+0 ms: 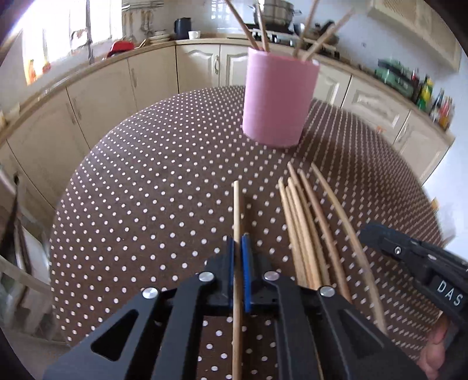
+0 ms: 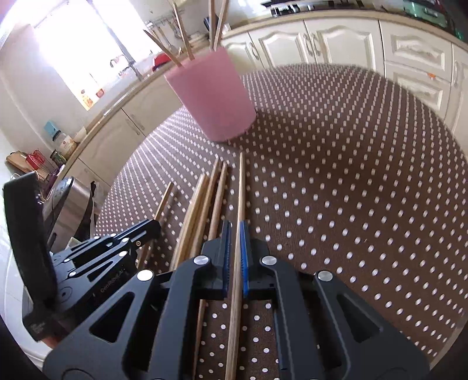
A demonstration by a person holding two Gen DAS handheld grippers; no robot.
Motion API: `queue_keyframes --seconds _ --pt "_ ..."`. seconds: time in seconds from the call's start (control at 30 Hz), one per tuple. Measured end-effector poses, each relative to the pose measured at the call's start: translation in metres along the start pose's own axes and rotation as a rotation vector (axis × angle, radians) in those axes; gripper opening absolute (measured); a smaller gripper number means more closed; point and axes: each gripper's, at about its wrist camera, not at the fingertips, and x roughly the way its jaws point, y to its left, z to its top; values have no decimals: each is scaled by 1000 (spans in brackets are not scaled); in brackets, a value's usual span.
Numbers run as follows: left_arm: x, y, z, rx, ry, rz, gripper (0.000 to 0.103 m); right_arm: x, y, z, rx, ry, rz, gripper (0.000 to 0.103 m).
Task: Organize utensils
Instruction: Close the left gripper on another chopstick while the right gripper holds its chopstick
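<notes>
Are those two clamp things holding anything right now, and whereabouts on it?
Yes. Each hand-held gripper, left and right, pinches one chopstick (left's, right's) partway along its length; exactly where cannot be told.

A round counter (image 1: 152,175) wears a brown cloth with white dots. Cream cabinets (image 1: 102,87) under a pale worktop (image 2: 321,14) curve around the room. A bright window (image 2: 79,49) floods the left side with daylight. A dark kettle (image 1: 182,28), a white cup (image 1: 194,34) and bottles (image 1: 433,99) stand on the worktop.
</notes>
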Motion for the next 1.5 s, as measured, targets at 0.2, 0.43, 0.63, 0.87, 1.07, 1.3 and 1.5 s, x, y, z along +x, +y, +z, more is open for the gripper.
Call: queue_keyframes --seconds 0.2,0.43,0.63,0.87,1.07,1.3,1.5 --pt "-21 6 10 -33 -118 -46 6 -17 6 9 -42 -66 -6 7" --pt "-21 8 12 -46 -111 -43 6 8 15 15 -149 46 -157 8" --pt "-6 12 8 -48 -60 -18 6 29 19 13 -161 95 -178 27" --pt "3 14 4 -27 -42 -13 6 23 33 19 -186 22 -185 67" --pt "8 16 -1 -33 -31 -17 6 51 43 16 -217 90 -240 47" --pt "7 20 0 -43 -37 -17 6 60 58 10 -274 65 -334 36" --pt "3 26 2 -60 -57 -44 6 65 67 10 -301 52 -279 8"
